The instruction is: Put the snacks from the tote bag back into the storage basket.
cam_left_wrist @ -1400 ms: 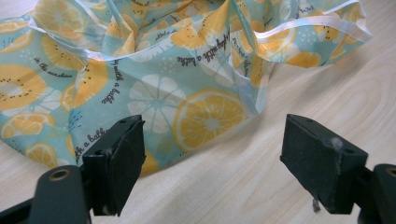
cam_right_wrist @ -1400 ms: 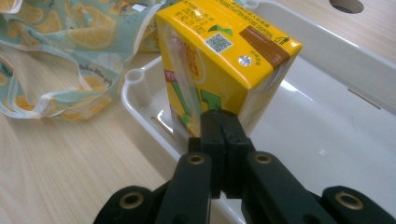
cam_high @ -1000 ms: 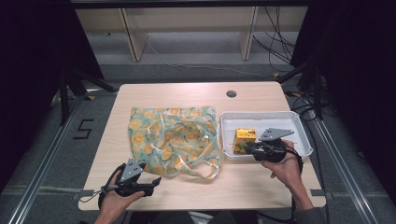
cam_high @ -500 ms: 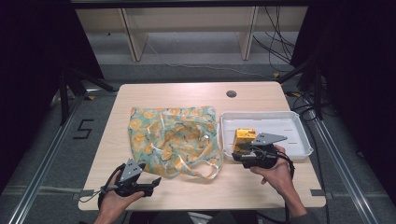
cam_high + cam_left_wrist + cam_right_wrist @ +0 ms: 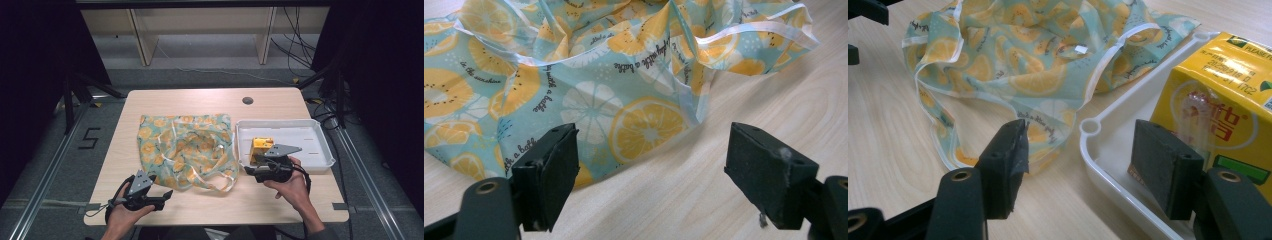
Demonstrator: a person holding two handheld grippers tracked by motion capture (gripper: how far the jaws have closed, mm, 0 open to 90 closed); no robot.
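Both jaws gape, holding nothing. I see a carton (image 5: 261,148) in the tray (image 5: 320,157); my right gripper (image 5: 250,171) straddles its corner, left gripper (image 5: 167,195) by the bag (image 5: 185,147).

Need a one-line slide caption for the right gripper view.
Open right gripper straddling the white tray rim, one jaw beside the yellow drink carton, citrus-print bag on the table beyond.

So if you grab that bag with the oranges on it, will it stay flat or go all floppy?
Probably floppy. The orange-print bag already lies crumpled in soft folds on the table, so it would likely sag and bunch. It looks thin and flat, so it is probably light. Its loose handles might dangle.
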